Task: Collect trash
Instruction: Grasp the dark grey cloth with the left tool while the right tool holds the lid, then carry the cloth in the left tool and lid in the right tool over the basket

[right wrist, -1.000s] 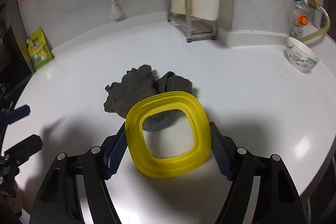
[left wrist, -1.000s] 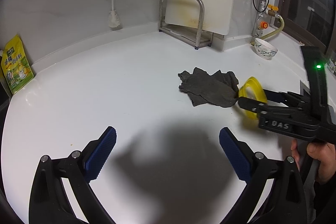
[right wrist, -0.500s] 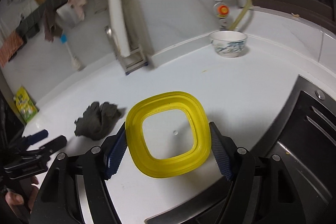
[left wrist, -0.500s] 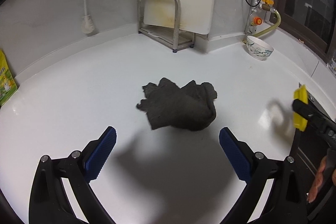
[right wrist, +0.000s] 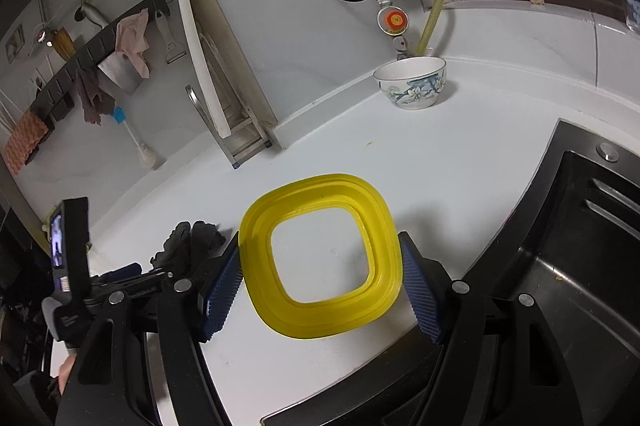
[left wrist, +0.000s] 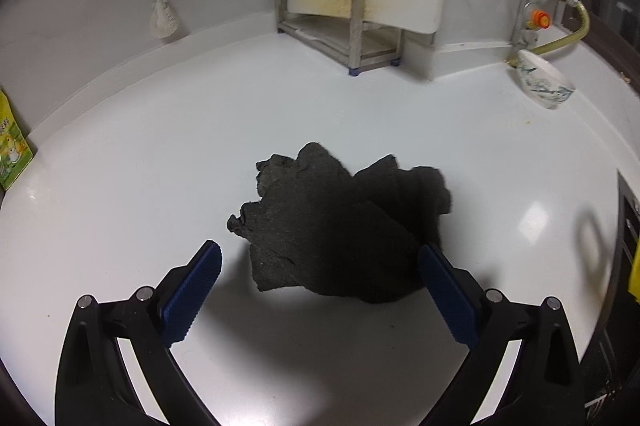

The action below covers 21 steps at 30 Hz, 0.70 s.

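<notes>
While the right gripper is clamped on the yellow frame above the counter, the left gripper gapes over the dark rag.

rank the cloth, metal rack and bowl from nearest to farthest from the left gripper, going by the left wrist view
1. Cloth: just ahead of the open left gripper, its near edge between the fingers.
2. Metal rack: at the back wall, centre.
3. Bowl: far right corner; close to the rack's range, hard to separate.
</notes>
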Available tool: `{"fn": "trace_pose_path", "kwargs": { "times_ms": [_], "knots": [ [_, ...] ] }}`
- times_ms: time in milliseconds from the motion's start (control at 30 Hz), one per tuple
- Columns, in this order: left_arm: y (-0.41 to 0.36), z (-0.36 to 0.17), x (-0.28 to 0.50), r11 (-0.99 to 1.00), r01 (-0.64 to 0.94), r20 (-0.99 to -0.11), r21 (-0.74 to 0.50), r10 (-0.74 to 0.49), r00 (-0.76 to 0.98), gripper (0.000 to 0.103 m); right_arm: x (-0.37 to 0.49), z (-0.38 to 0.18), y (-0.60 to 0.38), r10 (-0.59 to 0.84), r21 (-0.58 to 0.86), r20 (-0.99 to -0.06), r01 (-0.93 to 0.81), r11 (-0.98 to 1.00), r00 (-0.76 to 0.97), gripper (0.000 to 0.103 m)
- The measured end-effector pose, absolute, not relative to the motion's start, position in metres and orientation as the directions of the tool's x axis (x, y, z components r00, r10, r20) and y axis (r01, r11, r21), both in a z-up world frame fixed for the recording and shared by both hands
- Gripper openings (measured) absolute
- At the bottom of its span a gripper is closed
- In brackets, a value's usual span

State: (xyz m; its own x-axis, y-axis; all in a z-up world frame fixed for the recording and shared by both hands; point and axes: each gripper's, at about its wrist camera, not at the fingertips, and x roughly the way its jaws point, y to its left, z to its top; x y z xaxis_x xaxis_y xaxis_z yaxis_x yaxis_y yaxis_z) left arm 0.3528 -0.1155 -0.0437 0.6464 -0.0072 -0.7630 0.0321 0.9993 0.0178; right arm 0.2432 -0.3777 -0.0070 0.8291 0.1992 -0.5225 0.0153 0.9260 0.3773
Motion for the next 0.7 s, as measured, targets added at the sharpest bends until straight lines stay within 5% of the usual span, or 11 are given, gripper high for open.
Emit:
{"fn": "trace_pose_path", "kwargs": {
  "times_ms": [167,400,500,700],
  "knots": [
    [-0.121,-0.045,0.359,0.998,0.022,-0.759,0.057,0.029,0.651,0.096,0.242,-0.005,-0.383,0.209,0.401,-0.507,0.014,0.916,0.836,0.071],
    [-0.13,-0.044,0.363,0.998,0.064,-0.772,0.021,-0.024,0.635,0.06,0.242,-0.007,-0.389,0.222,0.431,-0.502,0.019,0.902,0.836,0.071],
    [-0.132,-0.043,0.36,0.996,0.085,-0.777,-0.001,-0.055,0.627,0.035,0.242,-0.007,-0.391,0.224,0.435,-0.5,0.018,0.9,0.837,0.071],
    [-0.134,-0.036,0.346,0.996,0.083,-0.768,0.033,-0.028,0.639,0.026,0.241,-0.007,-0.393,0.229,0.448,-0.496,0.02,0.894,0.838,0.071]
  ]
}}
